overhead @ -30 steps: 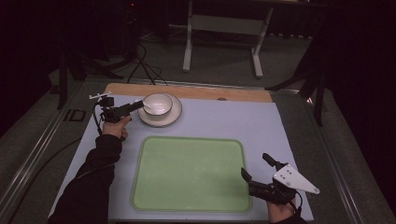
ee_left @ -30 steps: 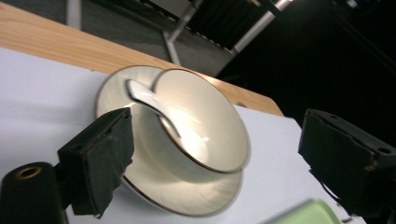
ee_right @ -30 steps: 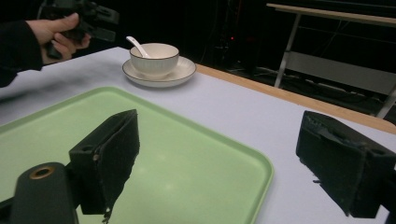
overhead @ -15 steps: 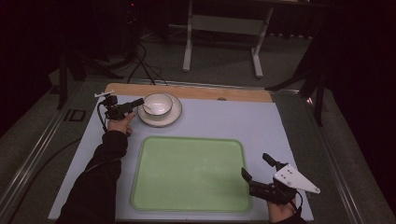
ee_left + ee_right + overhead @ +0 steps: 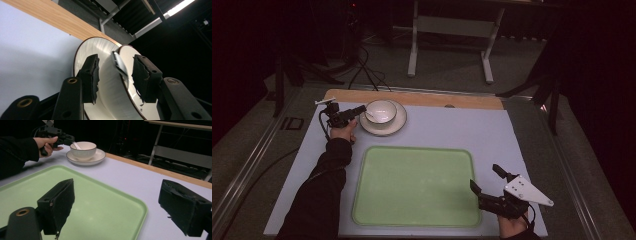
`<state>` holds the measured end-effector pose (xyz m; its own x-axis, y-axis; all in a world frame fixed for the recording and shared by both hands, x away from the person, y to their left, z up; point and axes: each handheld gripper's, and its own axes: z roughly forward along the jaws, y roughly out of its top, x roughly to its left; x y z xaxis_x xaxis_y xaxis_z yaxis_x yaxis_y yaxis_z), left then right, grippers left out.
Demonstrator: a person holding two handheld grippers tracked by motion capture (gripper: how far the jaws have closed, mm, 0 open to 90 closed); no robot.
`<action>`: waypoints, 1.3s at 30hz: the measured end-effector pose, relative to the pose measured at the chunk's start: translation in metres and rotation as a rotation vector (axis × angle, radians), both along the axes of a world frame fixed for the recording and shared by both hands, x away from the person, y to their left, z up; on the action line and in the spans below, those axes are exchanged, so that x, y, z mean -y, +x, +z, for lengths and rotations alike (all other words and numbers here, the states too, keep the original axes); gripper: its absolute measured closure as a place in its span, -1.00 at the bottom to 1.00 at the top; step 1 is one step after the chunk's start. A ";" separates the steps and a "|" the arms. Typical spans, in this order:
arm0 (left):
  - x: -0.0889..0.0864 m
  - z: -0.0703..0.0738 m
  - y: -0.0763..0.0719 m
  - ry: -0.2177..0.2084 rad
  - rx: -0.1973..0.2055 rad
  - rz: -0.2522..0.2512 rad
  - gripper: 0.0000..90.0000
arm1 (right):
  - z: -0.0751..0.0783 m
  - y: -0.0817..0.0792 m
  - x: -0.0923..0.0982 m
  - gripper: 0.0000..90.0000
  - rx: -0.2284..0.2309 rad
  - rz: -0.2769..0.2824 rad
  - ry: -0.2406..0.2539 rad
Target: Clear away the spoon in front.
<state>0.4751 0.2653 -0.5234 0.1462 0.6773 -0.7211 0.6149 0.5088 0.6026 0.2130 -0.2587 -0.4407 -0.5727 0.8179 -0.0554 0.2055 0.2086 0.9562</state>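
White ceramic is seen at the far left of the counter (image 5: 512,135), where a bowl (image 5: 381,110) stands on a saucer (image 5: 398,124), with a spoon (image 5: 368,115) resting inside the bowl and leaning toward its left rim; the counter is covered by a pale grey-blue mat, and a strip of bare wood is left showing along its far edge. The left gripper (image 5: 360,109) is held level just beside the bowl's left side, gripped by a hand (image 5: 343,132) with a dark sleeve; in the left gripper view its fingers (image 5: 91,75) are set on either side of the bowl's rim (image 5: 117,82), one outside the wall and one over the inside near the spoon handle (image 5: 119,63); the fingers have just been closing, with the bowl wall between them, yet a gap is still visible on each side and no pinch is made. A green tray (image 5: 414,186) lies in the middle of the counter, nearer the person, well apart from the saucer. The right gripper (image 5: 486,181) is held beside the tray's right near corner; its fingers (image 5: 58,205) are spread wide, with nothing between them.
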 end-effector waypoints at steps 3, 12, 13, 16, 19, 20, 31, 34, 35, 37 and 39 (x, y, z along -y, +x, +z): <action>0.000 -0.001 0.001 -0.008 0.002 -0.005 0.33 | 0.000 0.000 -0.001 -0.70 -0.002 0.001 -0.001; 0.000 0.005 0.001 -0.019 0.046 -0.020 0.70 | -0.001 0.001 0.000 -0.70 -0.006 0.002 0.001; 0.001 0.007 0.000 -0.017 0.050 -0.024 0.72 | 0.000 0.001 0.000 -0.70 -0.005 0.003 0.001; 0.003 0.013 -0.002 -0.002 0.078 -0.045 0.78 | 0.000 0.000 0.000 -0.70 -0.003 0.006 0.001; 0.007 0.019 -0.002 -0.006 0.094 -0.063 0.83 | 0.000 0.001 0.000 -0.70 -0.005 0.006 0.003; 0.008 0.021 -0.002 -0.003 0.100 -0.070 0.84 | 0.000 0.001 0.000 -0.70 -0.006 0.006 0.003; 0.018 0.035 -0.002 0.067 0.114 -0.098 0.89 | 0.000 0.000 0.001 -0.70 0.001 0.003 0.007; 0.018 0.039 -0.002 0.086 0.120 -0.102 0.89 | 0.000 0.000 0.001 -0.70 0.000 0.002 0.008; 0.017 0.042 -0.002 0.095 0.124 -0.103 0.89 | 0.000 0.000 0.001 -0.70 0.000 0.001 0.008; 0.016 0.046 -0.002 0.104 0.129 -0.102 0.89 | 0.000 0.000 0.001 -0.70 0.000 0.000 0.007; 0.015 0.052 -0.003 0.106 0.140 -0.102 0.89 | 0.000 0.000 0.002 -0.70 -0.001 0.001 0.009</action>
<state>0.4719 0.2506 -0.4710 0.3116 0.7251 -0.6141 0.5663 0.3773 0.7328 0.2131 -0.2603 -0.4405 -0.5737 0.8177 -0.0479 0.2058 0.2005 0.9578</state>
